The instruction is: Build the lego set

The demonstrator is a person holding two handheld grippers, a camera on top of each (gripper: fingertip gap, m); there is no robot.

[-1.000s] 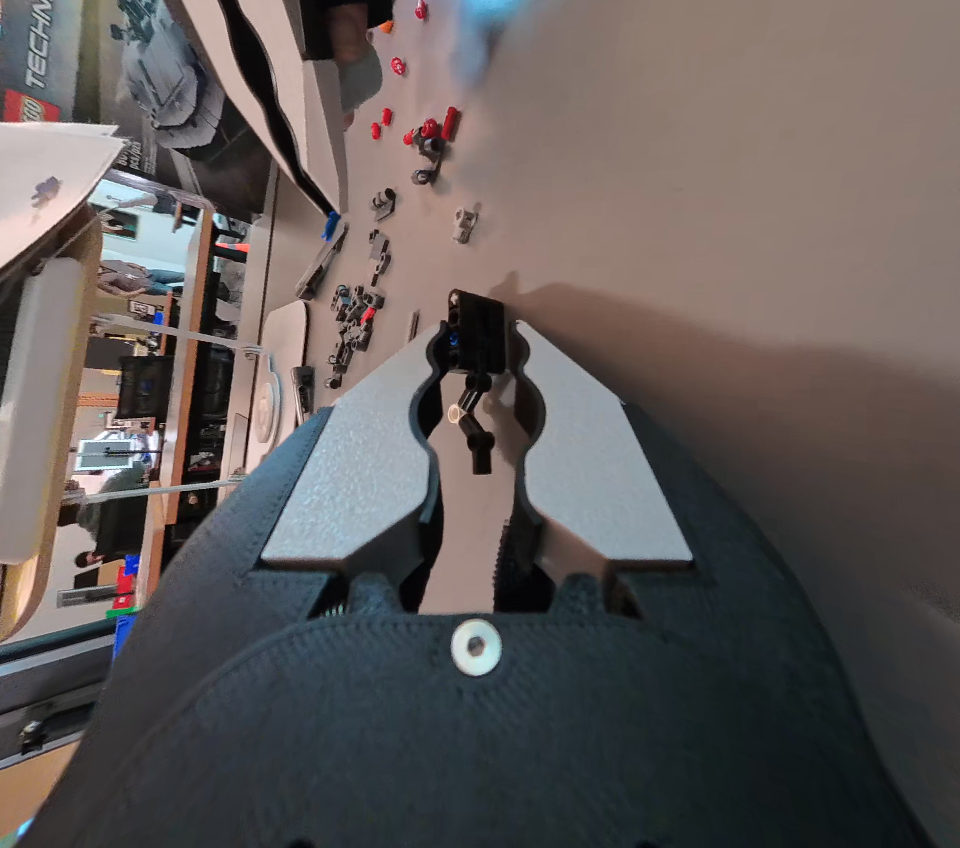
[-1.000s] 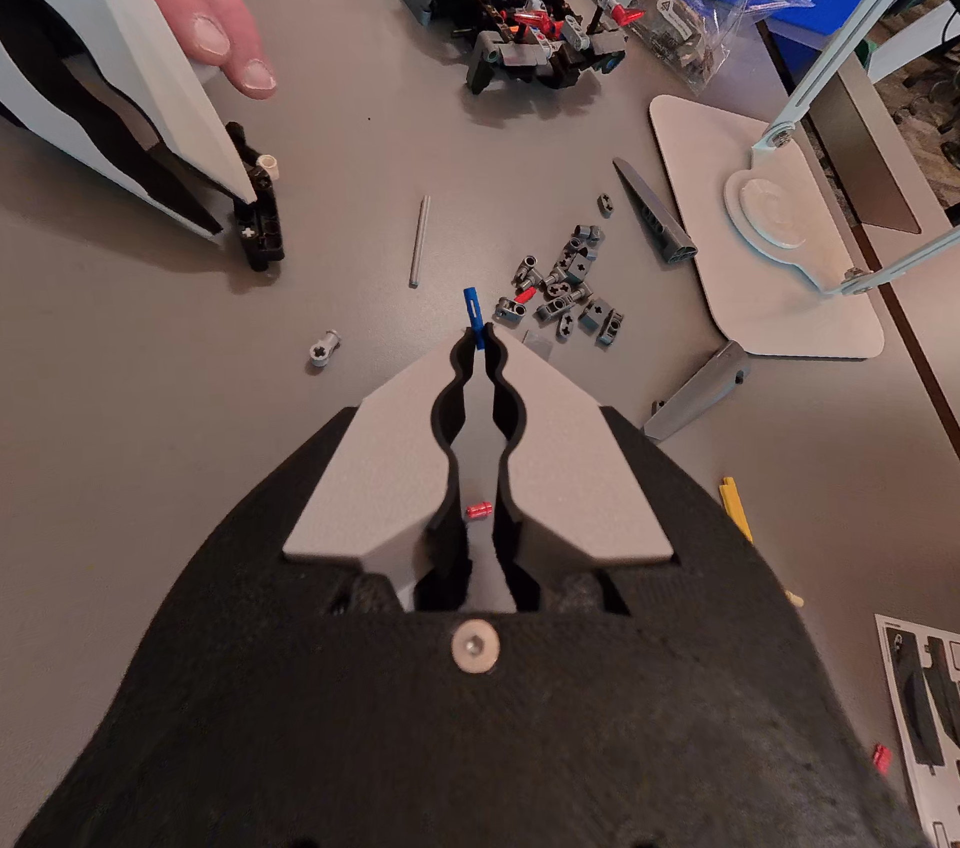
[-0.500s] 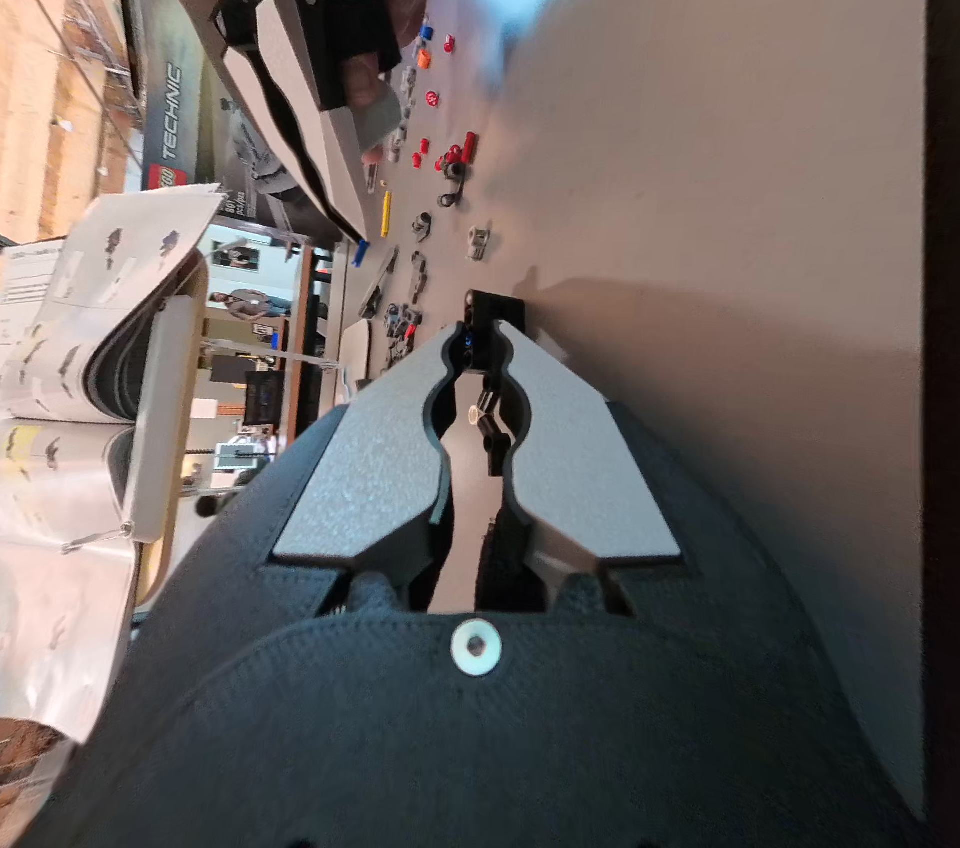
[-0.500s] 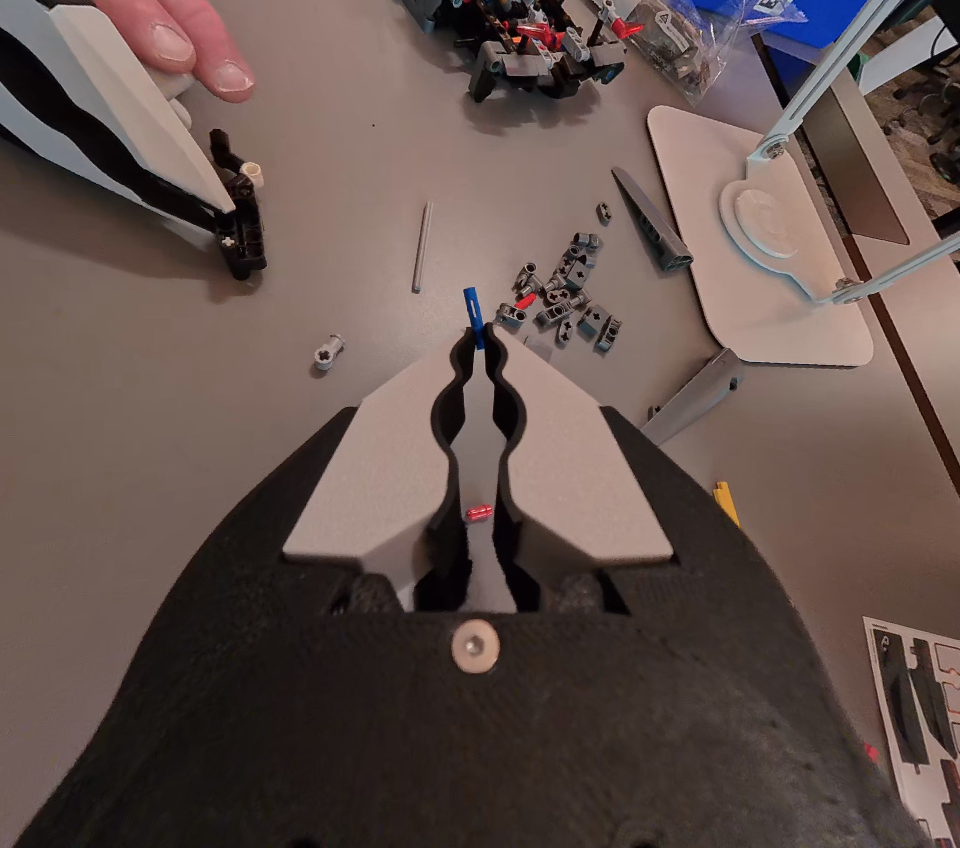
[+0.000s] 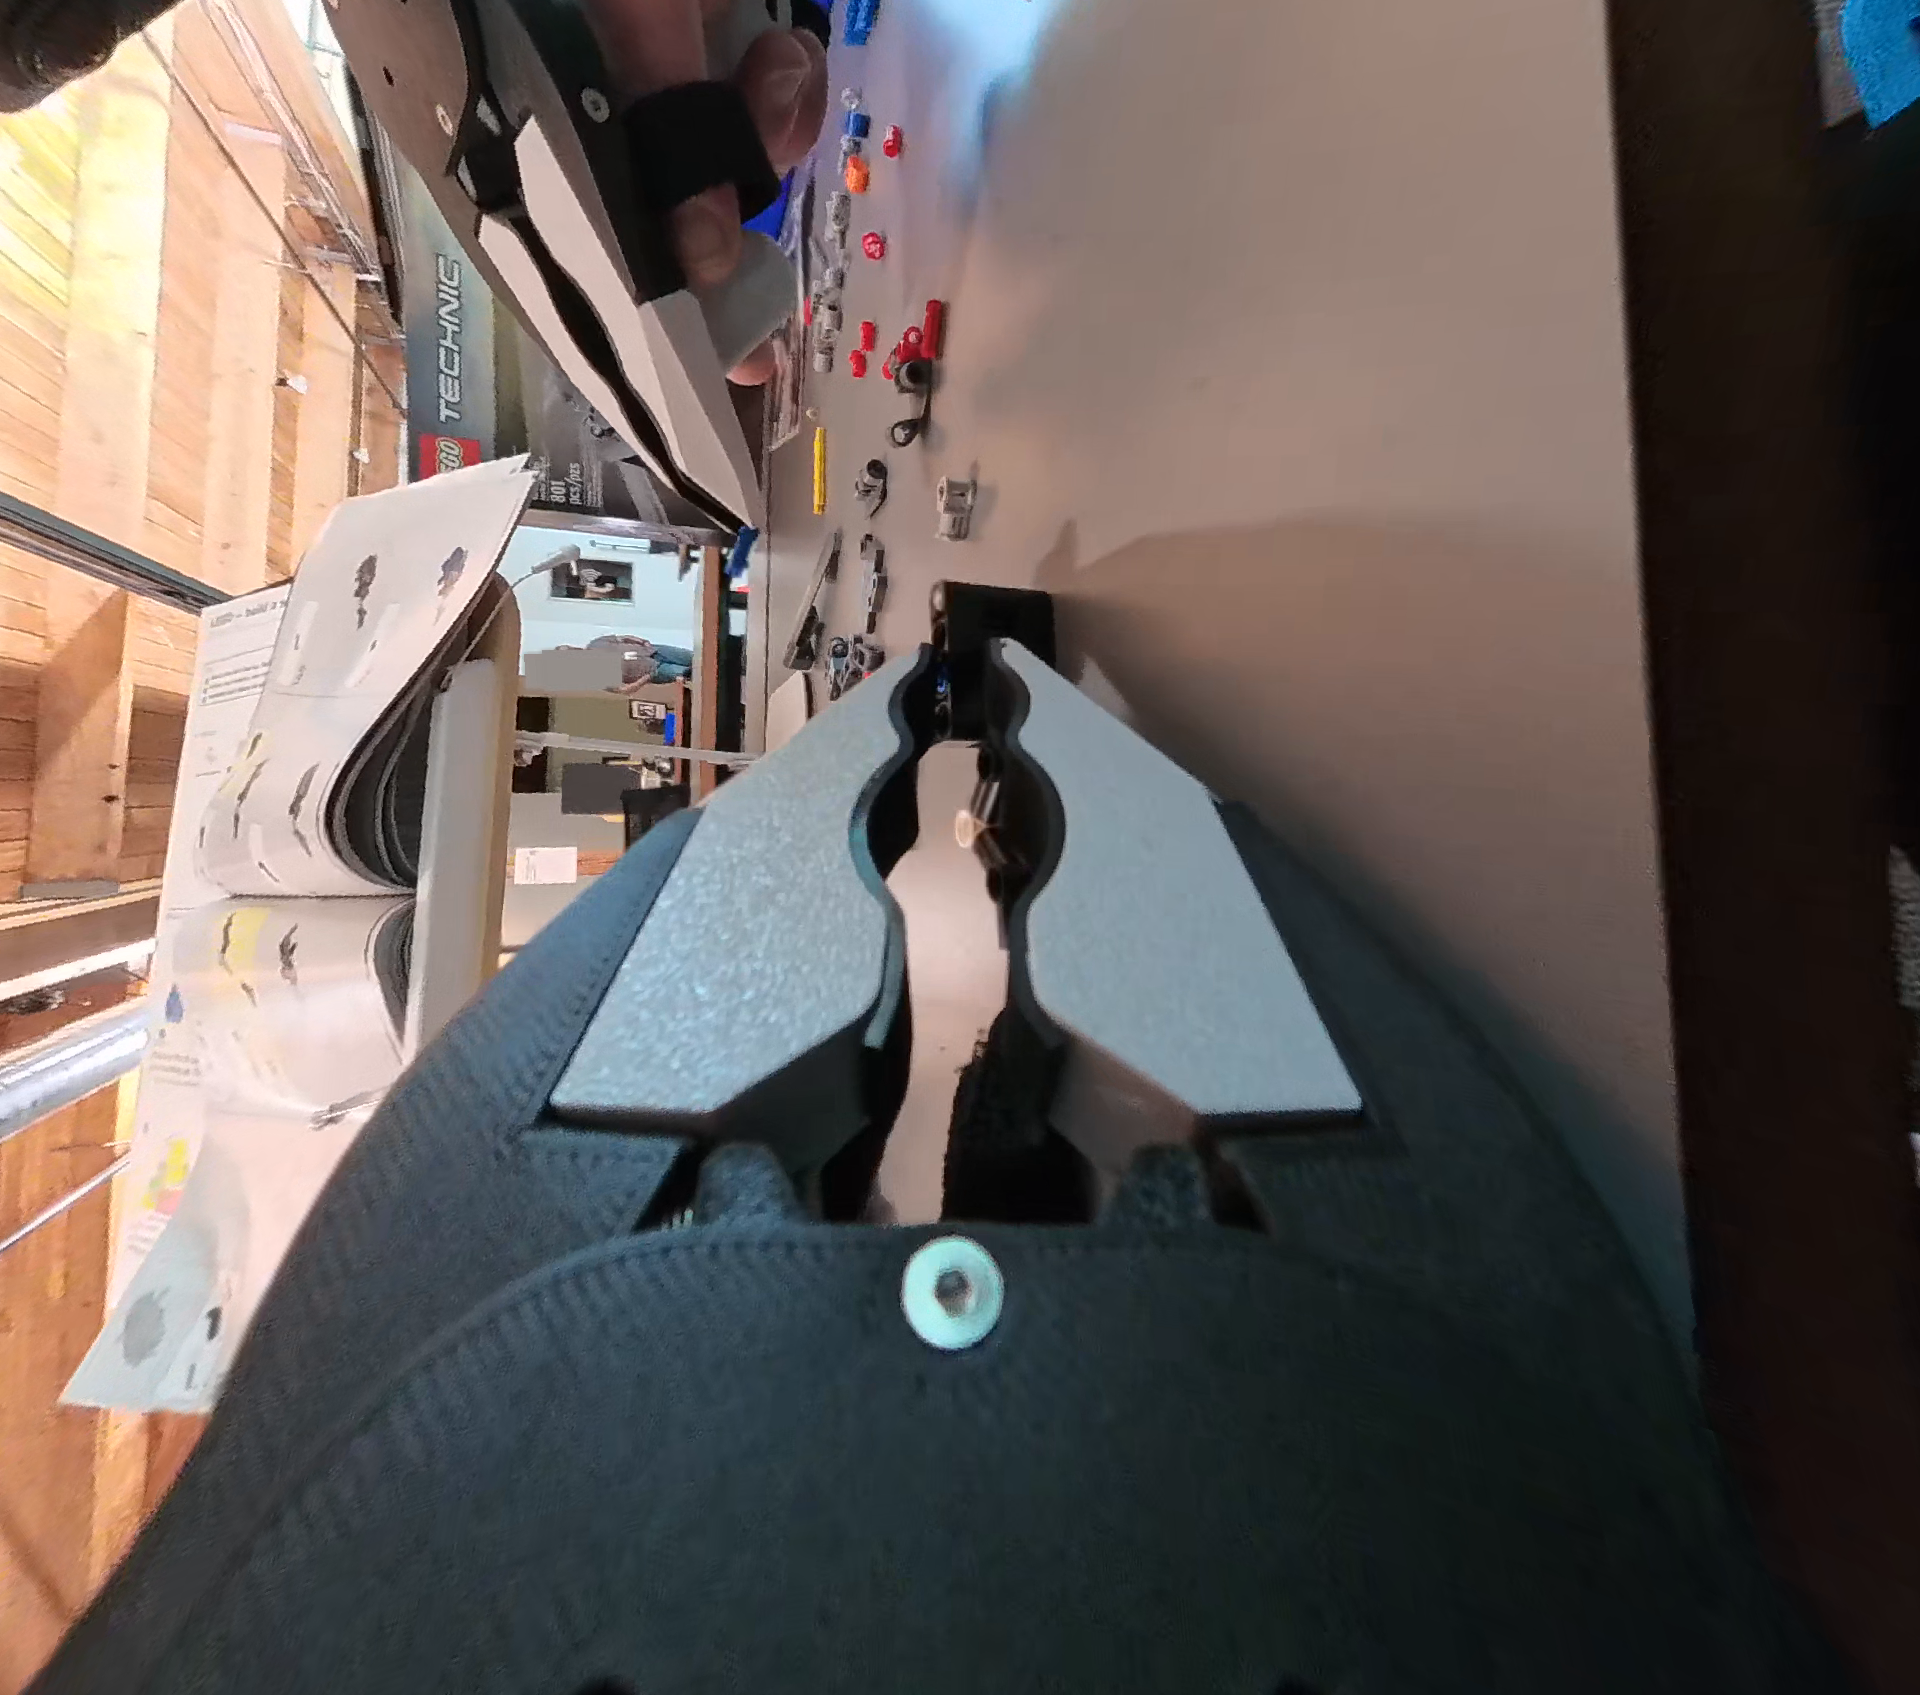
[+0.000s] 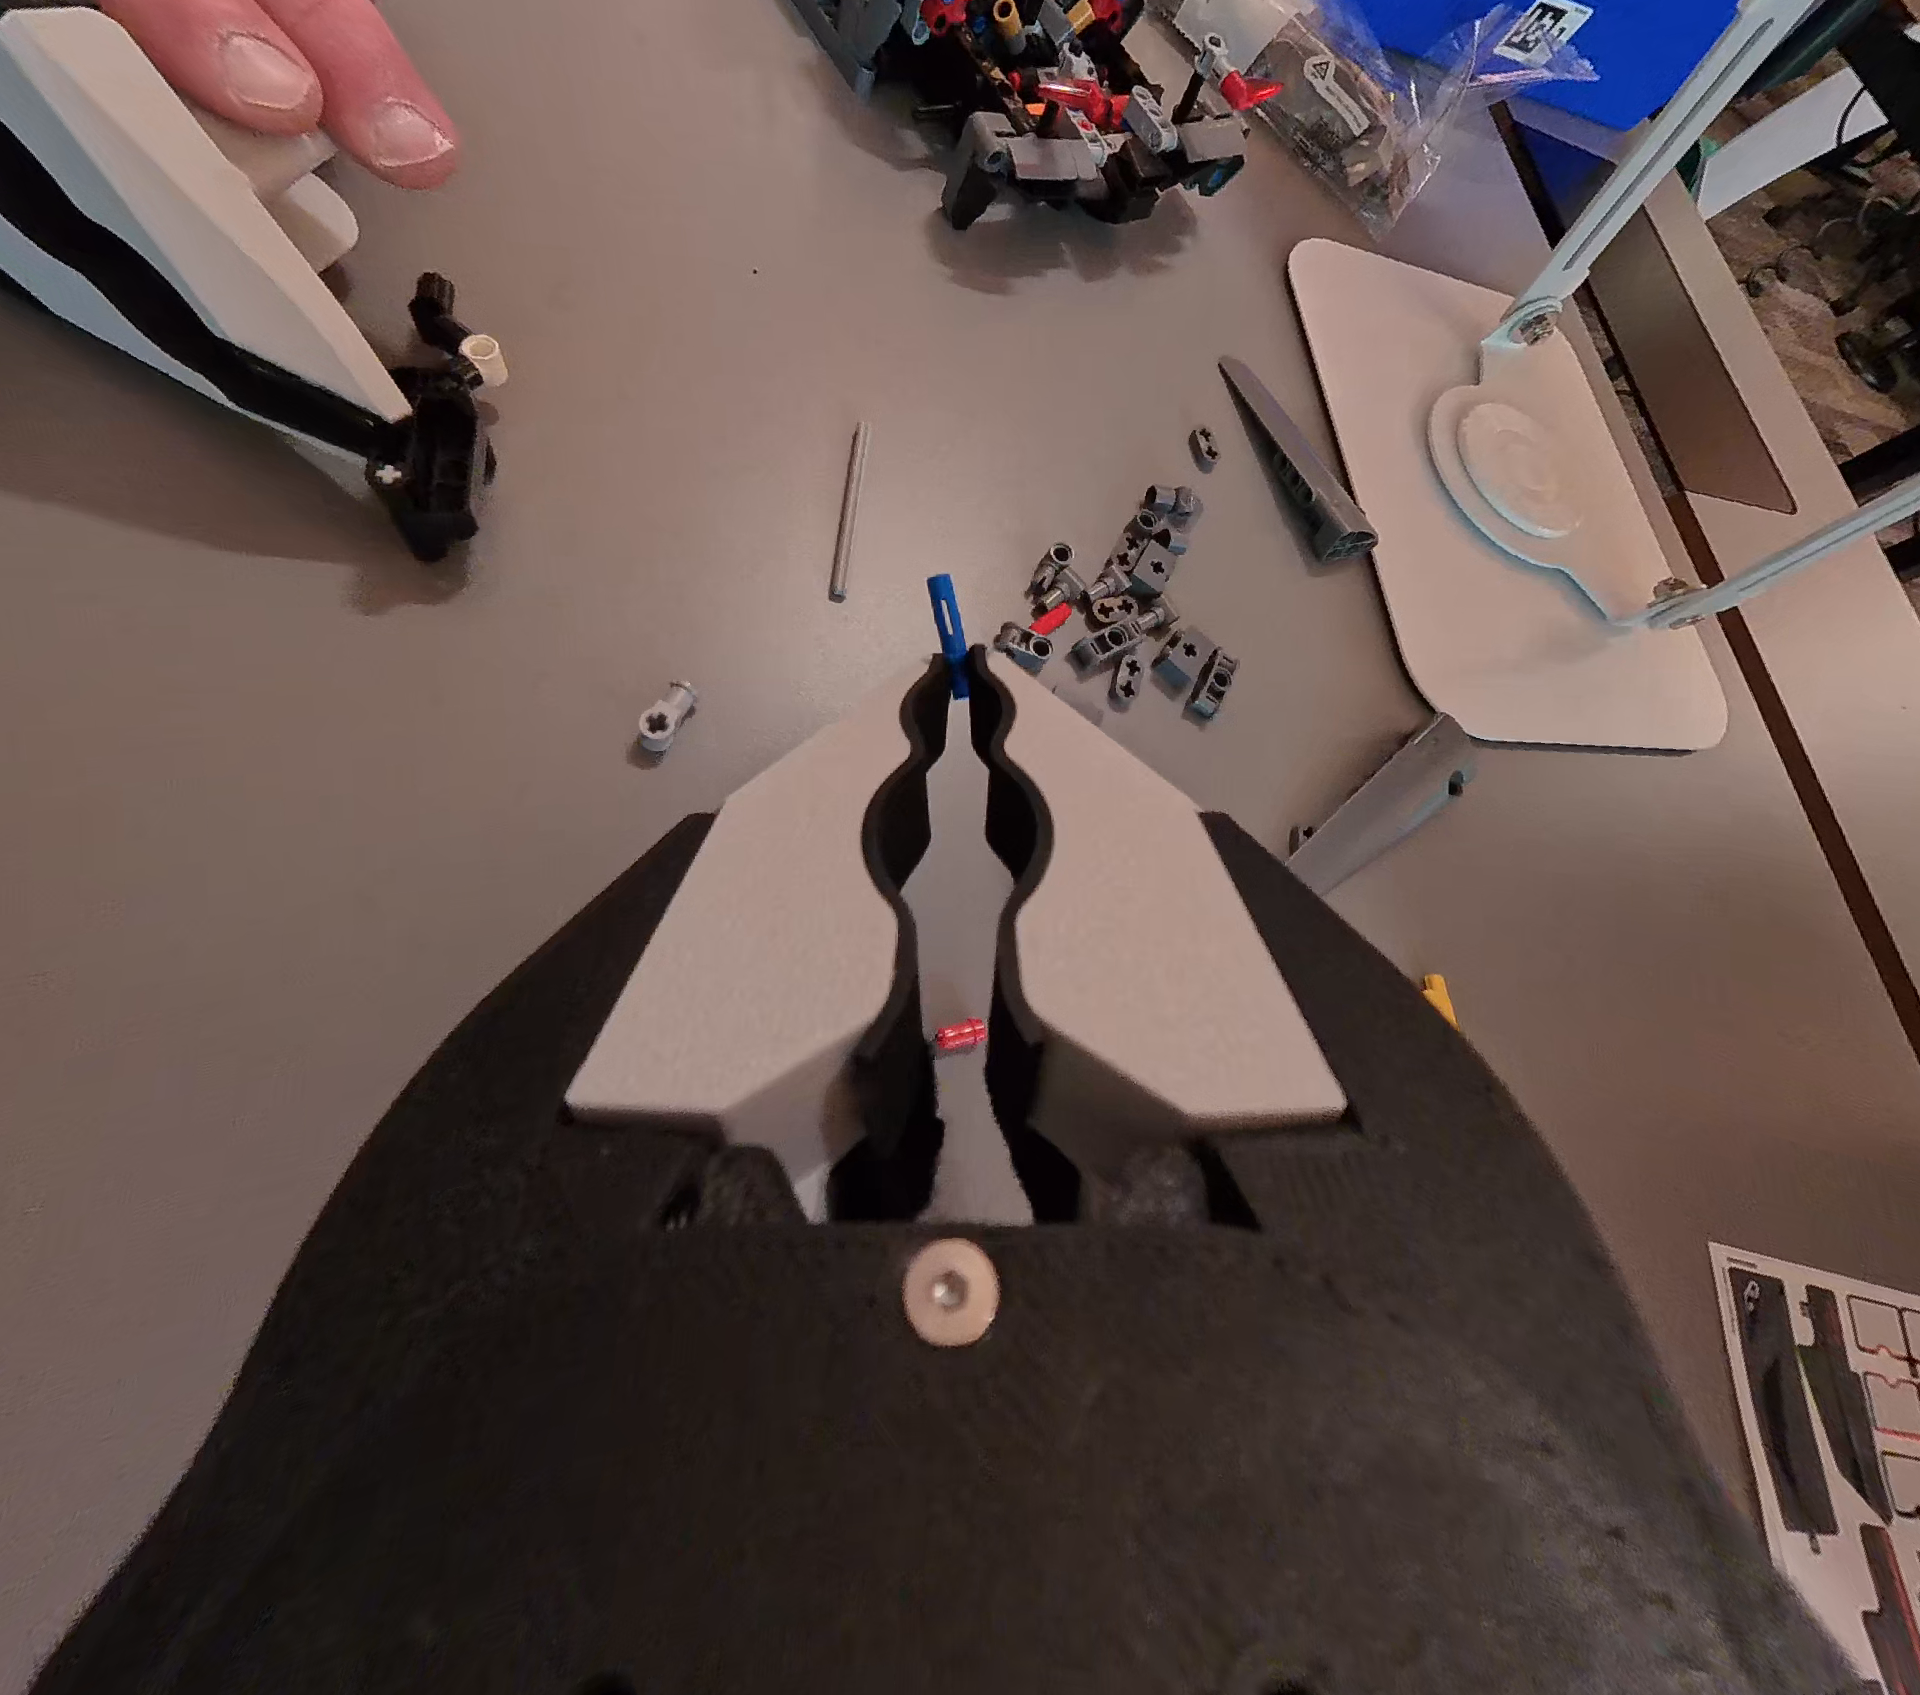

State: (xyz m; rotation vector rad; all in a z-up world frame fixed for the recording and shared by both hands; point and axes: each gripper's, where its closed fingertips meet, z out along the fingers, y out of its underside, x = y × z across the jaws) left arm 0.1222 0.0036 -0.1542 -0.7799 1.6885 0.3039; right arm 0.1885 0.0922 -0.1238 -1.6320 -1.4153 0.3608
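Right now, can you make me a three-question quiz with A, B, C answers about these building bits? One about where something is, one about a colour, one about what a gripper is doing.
1. Where does the long grey rod lie?
A. In the blue bin
B. Flat on the table, between the black piece and the grey pile
C. On the white pad

2. What colour is the pin in the right gripper?
A. Blue
B. Yellow
C. Green

3. What is the left gripper doing?
A. Wide open, nothing in it
B. Pinching a sheet of paper
C. Clamped on a black piece

Answers: 1 B, the rod lies on bare table left of the grey pile. 2 A, a blue pin sticks out of the shut tips. 3 C, both fingers close on the black piece.
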